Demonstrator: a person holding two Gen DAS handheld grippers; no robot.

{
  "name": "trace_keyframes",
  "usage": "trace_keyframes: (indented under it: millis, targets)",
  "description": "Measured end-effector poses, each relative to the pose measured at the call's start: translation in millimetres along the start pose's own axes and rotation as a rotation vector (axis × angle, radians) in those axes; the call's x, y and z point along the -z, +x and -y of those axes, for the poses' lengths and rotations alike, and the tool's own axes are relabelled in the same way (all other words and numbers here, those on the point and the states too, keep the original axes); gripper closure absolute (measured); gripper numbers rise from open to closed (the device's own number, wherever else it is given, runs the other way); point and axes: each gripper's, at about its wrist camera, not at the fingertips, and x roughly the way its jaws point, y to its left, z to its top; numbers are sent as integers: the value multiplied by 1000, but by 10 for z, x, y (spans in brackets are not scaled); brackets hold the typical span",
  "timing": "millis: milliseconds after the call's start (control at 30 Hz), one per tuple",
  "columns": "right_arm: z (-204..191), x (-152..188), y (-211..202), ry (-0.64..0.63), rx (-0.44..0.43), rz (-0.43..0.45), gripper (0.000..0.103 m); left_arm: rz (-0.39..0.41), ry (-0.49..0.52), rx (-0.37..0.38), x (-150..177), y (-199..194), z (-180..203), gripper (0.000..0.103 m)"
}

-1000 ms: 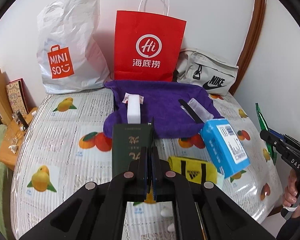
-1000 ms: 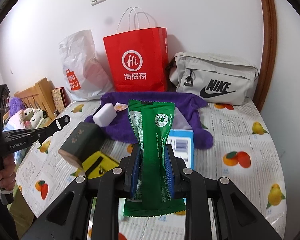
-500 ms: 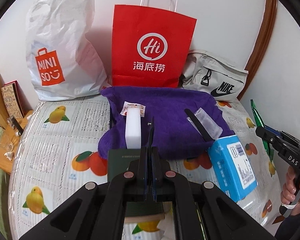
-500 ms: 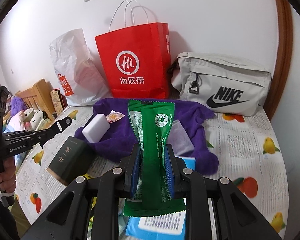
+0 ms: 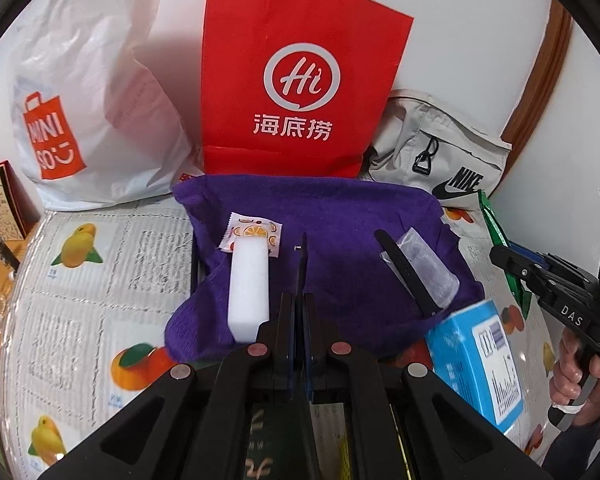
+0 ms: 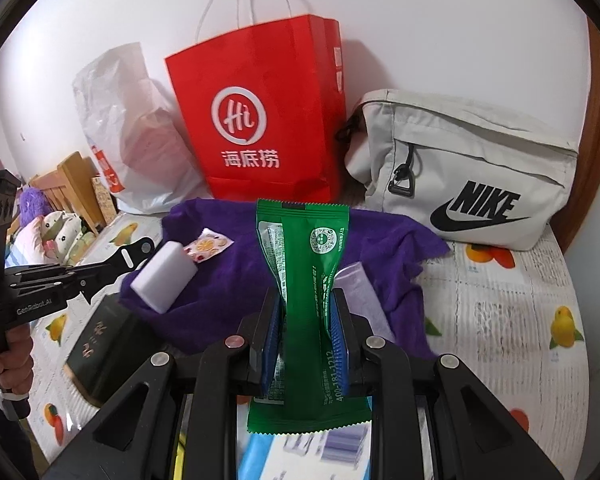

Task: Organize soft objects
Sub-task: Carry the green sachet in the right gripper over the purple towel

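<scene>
Right gripper (image 6: pixel 304 340) clamped on the green snack pouch (image 6: pixel 302 280), pinched at its waist so it stands upright and clear of the clutter below. Left gripper (image 5: pixel 299 320) has its jaws together, nothing between them, probably free for the next pick. Ahead, the purple towel (image 5: pixel 340 216) lies mid-table carrying the white foam block (image 5: pixel 249 284) and a small fruit-print sachet (image 5: pixel 252 232); the red paper bag (image 6: pixel 260 120) stands at the table's far edge, a likely drop target.
</scene>
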Motion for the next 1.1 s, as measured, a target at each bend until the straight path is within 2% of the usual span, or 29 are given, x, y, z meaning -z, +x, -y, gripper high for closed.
trace_keyframes:
  millis: [433, 700, 1100]
  targets:
    - [146, -207, 567, -59, 24, -85, 79, -72, -39, 26, -241, 502, -36, 99]
    - [324, -177, 805, -16, 18, -150, 79, -123, -64, 41, -369, 789, -36, 99]
    - [361, -105, 1012, -22, 13, -239, 76, -164, -77, 12, -346, 1039, -97, 99]
